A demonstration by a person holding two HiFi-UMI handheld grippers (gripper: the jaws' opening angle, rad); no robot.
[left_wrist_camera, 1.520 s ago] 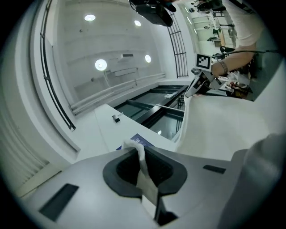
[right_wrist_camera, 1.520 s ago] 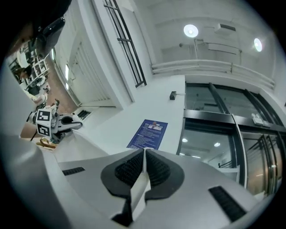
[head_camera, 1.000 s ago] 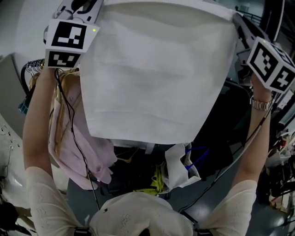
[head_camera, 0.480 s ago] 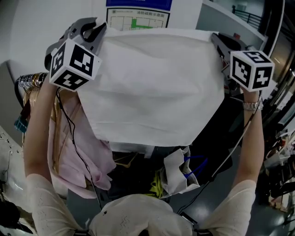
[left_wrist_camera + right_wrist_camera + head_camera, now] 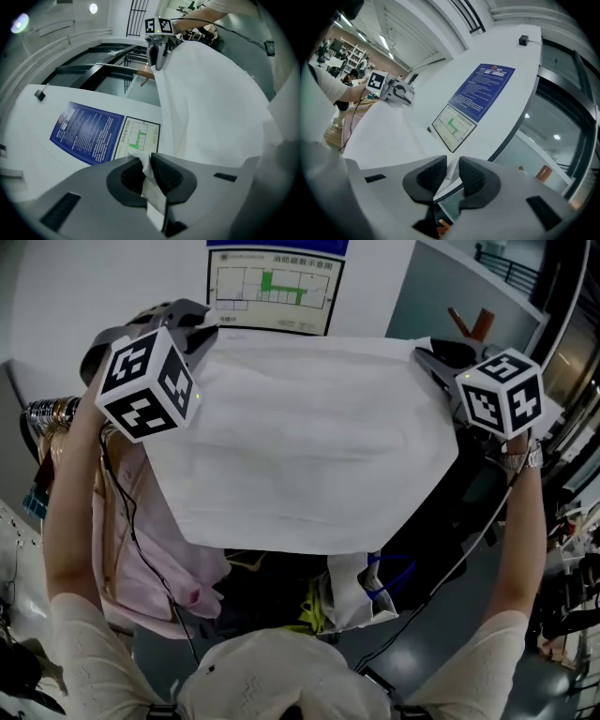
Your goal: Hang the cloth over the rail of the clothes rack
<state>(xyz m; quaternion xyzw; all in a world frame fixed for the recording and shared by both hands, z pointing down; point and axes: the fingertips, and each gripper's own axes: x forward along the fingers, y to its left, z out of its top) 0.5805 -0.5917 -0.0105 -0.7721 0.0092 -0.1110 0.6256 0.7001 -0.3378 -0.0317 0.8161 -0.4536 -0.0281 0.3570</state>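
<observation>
Your left gripper point(image 5: 149, 160) is clamped tight on one top corner of the white cloth point(image 5: 300, 456). Your right gripper point(image 5: 452, 171) has just been opening, and its jaws now stand apart with the opposite corner lying loose between them. Held by two corners, the cloth spreads wide and flat between your hands, likely so it drapes evenly. Below it are a pink garment point(image 5: 141, 549) and hangers point(image 5: 52, 413); the rail itself is hidden.

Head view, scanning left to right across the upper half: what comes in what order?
Hanger hooks → left claw → white cloth → right claw, its jaws just opened, with the cloth's corner between them.
</observation>
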